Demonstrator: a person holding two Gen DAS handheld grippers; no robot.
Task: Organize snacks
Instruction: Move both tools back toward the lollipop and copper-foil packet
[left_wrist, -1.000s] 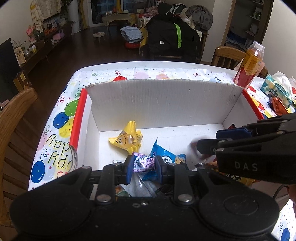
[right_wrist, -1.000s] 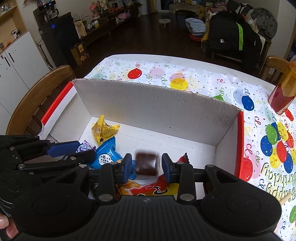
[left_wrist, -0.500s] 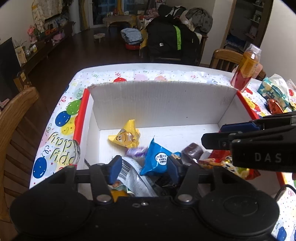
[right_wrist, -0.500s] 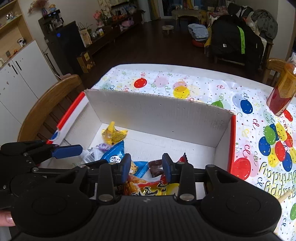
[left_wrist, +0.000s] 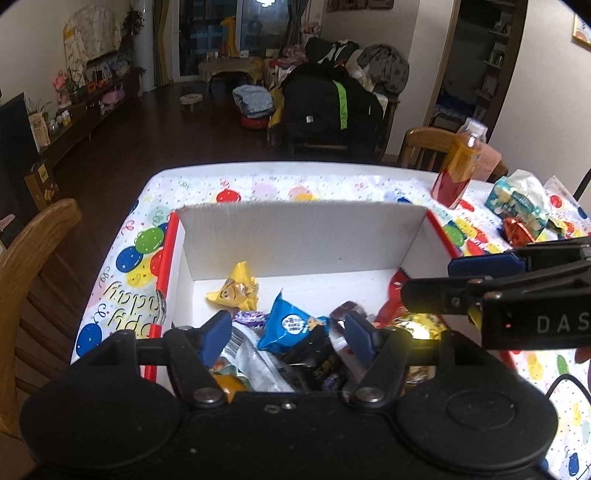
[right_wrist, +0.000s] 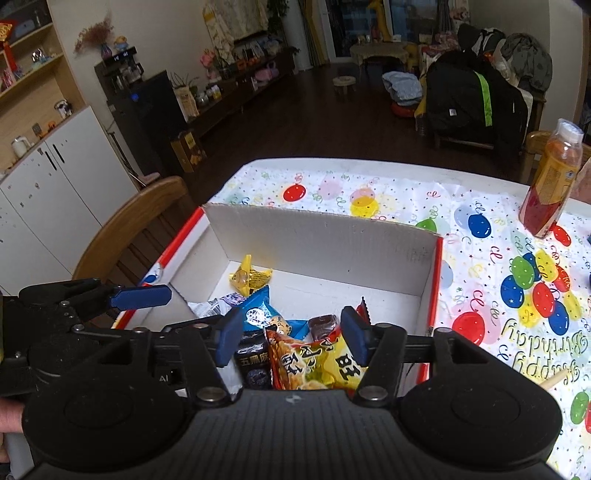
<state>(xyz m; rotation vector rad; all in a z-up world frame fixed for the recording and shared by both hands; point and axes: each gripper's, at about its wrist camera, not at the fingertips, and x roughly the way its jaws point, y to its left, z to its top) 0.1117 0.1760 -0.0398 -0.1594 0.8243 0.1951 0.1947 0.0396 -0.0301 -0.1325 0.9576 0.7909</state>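
A white cardboard box (left_wrist: 295, 236) (right_wrist: 317, 243) with red rims holds the snacks. Inside lie a yellow packet (left_wrist: 234, 293) (right_wrist: 249, 277), a blue packet (left_wrist: 290, 326) (right_wrist: 258, 312), a purple candy (left_wrist: 251, 316), a brown candy (left_wrist: 343, 308) (right_wrist: 322, 325), a black packet (right_wrist: 253, 360) and a big orange-yellow bag (right_wrist: 314, 365). My left gripper (left_wrist: 288, 338) hangs open above the box's near side, holding nothing. My right gripper (right_wrist: 291, 334) is open too, over the orange-yellow bag. Each gripper shows from the side in the other's view, the right gripper (left_wrist: 480, 275) and the left gripper (right_wrist: 140, 297).
An orange drink bottle (left_wrist: 458, 166) (right_wrist: 550, 181) stands on the balloon tablecloth (right_wrist: 517, 280) to the right of the box. A light blue packet (left_wrist: 517, 201) and a red-orange wrapper (left_wrist: 515, 229) lie further right. A wooden chair (left_wrist: 29, 251) (right_wrist: 129, 229) stands left of the table.
The left gripper let go of the purple candy and the right one of the brown candy; both now lie in the box. Both grippers opened wide and drew back upward.
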